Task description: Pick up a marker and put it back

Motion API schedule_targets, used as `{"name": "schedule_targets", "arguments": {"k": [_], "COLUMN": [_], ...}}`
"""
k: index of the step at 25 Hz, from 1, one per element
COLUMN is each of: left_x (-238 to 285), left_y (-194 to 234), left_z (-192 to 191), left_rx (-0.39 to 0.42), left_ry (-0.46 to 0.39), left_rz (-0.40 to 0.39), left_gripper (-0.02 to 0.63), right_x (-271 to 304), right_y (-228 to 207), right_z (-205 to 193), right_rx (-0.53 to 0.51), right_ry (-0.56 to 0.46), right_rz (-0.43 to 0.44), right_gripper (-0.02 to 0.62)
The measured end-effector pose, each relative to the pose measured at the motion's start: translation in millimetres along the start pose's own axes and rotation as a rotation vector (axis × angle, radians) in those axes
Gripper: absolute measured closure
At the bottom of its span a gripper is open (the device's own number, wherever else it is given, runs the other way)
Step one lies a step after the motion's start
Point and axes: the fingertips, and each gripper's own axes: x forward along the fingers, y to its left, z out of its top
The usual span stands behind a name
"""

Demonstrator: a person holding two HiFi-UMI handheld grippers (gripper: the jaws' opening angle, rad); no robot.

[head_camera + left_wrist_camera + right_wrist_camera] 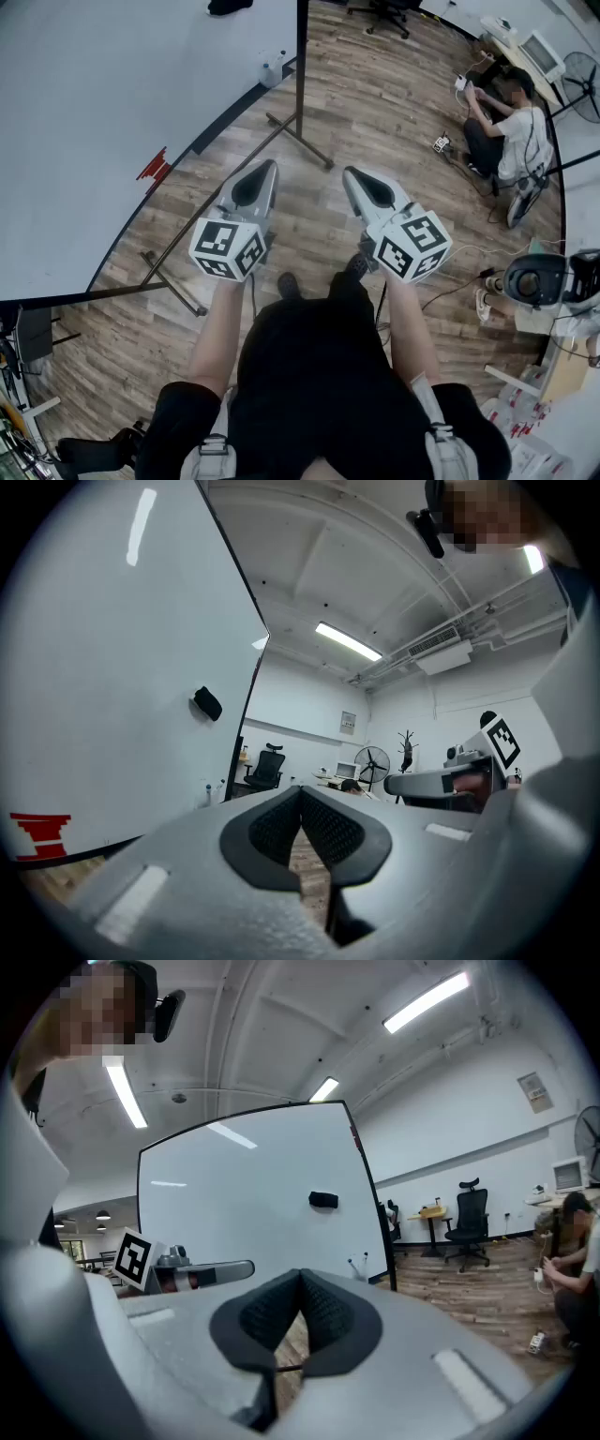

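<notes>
Holding both tools out in front of you over the wood floor (375,103), you've got nothing in either one. Your left gripper (269,166) has its jaws together: in the left gripper view (300,792) the tips meet, and only floor shows through the little wedge behind them. Same for your right gripper (349,174). Its own view (300,1275) shows the tips pressed together with nothing between them.

The two grippers sit side by side, close but not touching, both pointing away from you toward the whiteboard (112,112) and its stand (301,66). The board is on your left, with a black eraser (322,1200) stuck on its face and a red mark (153,167) near its lower edge.

The markers (352,1262) look to be the two thin sticks standing at the whiteboard's bottom corner, though they're too small to be sure. Either way they're well apart from both grippers.

Off to your right, another person (506,122) is crouched on the floor among some cables.
</notes>
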Motion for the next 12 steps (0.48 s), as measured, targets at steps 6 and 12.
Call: {"name": "schedule_targets", "arguments": {"k": [6,12], "left_x": [-8,-13], "left_y": [6,13], "left_z": [4,1], "left_rx": [0.016,0.021], "left_ry": [0.007,0.018], "left_rz": [-0.015,-0.029], "left_gripper": [0.595,0.595], "right_x": [4,9], "right_y": [15,24], "right_z": [3,12], "right_rx": [0.002,0.069], "right_ry": [-0.022,-0.078], "right_rz": [0.006,0.019], "right_gripper": [0.595,0.594]}}
